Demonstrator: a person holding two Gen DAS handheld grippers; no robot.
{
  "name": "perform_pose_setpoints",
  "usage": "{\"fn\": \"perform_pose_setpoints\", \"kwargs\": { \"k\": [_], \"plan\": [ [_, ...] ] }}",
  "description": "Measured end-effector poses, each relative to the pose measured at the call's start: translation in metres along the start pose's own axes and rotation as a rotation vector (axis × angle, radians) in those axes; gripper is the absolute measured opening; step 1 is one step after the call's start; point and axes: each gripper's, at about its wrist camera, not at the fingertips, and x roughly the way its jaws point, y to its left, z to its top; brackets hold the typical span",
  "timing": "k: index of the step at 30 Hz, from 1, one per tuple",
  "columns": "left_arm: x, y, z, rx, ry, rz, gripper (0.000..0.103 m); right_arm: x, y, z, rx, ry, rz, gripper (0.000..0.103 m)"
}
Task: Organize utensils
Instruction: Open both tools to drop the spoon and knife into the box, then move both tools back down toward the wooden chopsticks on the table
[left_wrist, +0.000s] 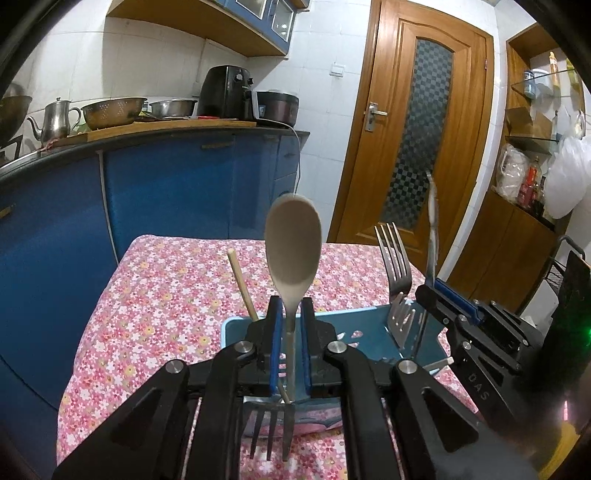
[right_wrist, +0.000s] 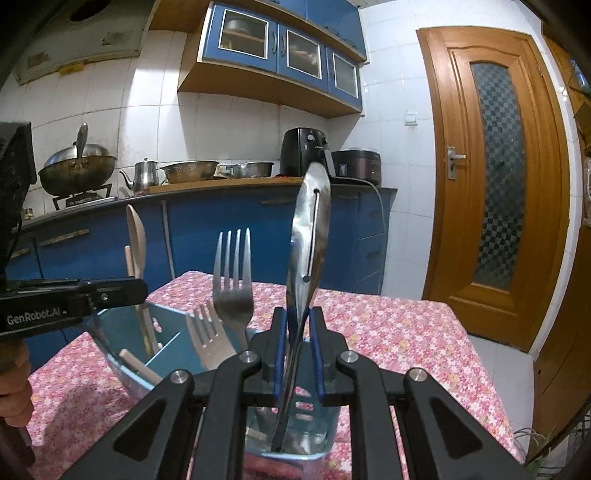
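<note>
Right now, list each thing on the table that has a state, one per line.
left gripper: closed around wooden spoon handle
wooden spoon: upright, bowl up, handle down in the holder
right gripper: shut on the metal peeler
metal peeler: upright, lower end in the holder
blue utensil holder: standing on the floral tablecloth
forks: standing tines up in the holder
chopstick: leaning in the holder

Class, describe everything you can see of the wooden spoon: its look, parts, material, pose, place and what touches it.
The wooden spoon looks like pale, unvarnished wood, with a smooth oval bowl and a slim handle. It stands nearly upright, bowl uppermost, handle reaching down into the blue utensil holder on the flowered tablecloth. Its neck sits between the blue pads of the left hand-held gripper, which look closed on it. A wooden chopstick leans just to its left, apart from it.
</note>
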Motion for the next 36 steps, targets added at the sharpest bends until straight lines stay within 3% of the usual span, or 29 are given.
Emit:
{"fn": "perform_pose_setpoints", "kwargs": {
  "k": [4,18,36],
  "plan": [
    [-0.005,0.000,-0.001,-0.014,0.007,-0.005,0.025,-0.005,-0.001,0.000,0.009,0.007,-0.001,0.021],
    [-0.045,-0.007,-0.002,-0.005,0.001,-0.026,0.025,-0.045,0.000,0.011,0.070,0.014,0.025,0.024],
    [-0.118,-0.017,-0.030,0.030,0.046,0.000,0.025,-0.103,0.016,0.003,0.167,0.206,0.043,0.024]
  ]
}}
